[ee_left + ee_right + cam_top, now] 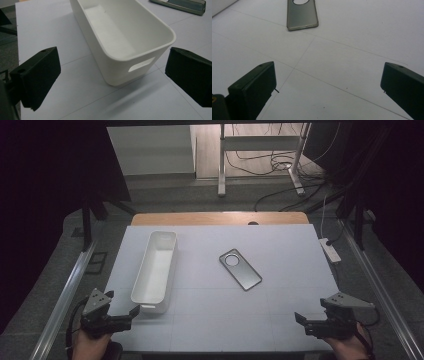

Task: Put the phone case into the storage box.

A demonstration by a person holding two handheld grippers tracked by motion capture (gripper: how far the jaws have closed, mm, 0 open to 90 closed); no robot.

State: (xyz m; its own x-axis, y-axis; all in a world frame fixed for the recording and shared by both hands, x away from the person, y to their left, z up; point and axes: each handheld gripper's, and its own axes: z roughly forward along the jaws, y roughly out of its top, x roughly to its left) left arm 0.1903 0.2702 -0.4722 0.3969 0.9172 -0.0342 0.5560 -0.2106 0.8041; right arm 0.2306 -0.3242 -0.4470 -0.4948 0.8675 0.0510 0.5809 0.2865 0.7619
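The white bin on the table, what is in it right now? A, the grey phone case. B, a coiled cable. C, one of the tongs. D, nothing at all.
D: the white bin shows a bare white floor inside, while the grey phone case lies flat on the table apart from it.

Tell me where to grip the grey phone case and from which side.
Grip the phone case across its long edges, coming from above with the open right gripper. It lies flat and thin on the table, so probably only its narrow width fits between the jaws.
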